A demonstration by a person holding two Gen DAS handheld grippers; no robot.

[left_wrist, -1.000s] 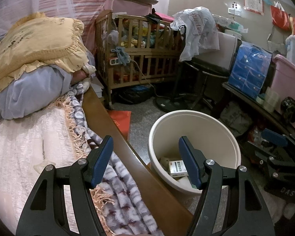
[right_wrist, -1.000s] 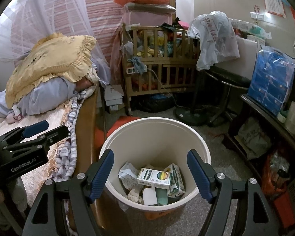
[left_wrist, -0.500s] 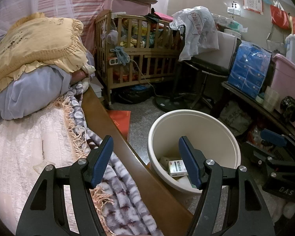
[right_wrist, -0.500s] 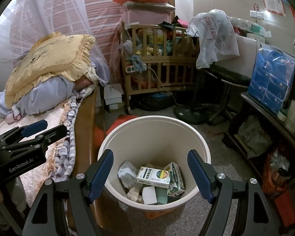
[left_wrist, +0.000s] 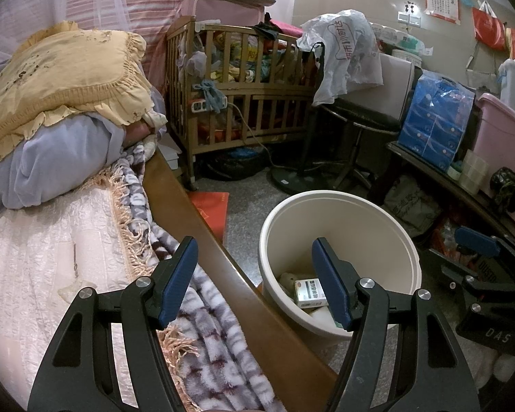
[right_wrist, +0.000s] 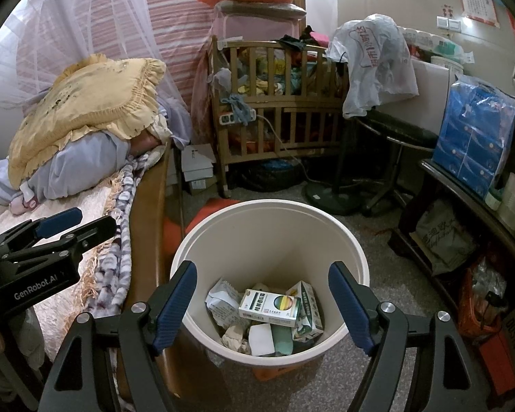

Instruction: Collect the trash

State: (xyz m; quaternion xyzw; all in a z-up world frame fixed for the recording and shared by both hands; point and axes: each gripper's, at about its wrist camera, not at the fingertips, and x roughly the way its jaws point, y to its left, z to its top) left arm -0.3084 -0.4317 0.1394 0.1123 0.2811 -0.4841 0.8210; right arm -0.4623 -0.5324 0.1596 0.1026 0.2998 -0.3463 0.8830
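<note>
A cream plastic bin (right_wrist: 223, 233) stands on the floor beside the bed; it also shows in the left wrist view (left_wrist: 360, 213). It holds a white-and-green medicine box (right_wrist: 269, 307), crumpled paper (right_wrist: 223, 304) and other small cartons. My right gripper (right_wrist: 262, 304) is open and empty, hovering above the bin's near rim. My left gripper (left_wrist: 254, 285) is open and empty, over the bed's wooden edge (left_wrist: 195, 216), left of the bin. The left gripper also shows in the right wrist view (right_wrist: 48, 240).
The bed carries a fringed blanket (left_wrist: 202, 343), a yellow pillow (left_wrist: 61, 79) and bedding. A wooden crib (left_wrist: 243, 103), a black stool (left_wrist: 357, 127), a blue package (left_wrist: 436, 123) on a dark shelf and a red bag (left_wrist: 213, 206) on the floor surround the bin.
Both grippers have drifted only slightly; the views are almost the same. Both stay open and empty.
</note>
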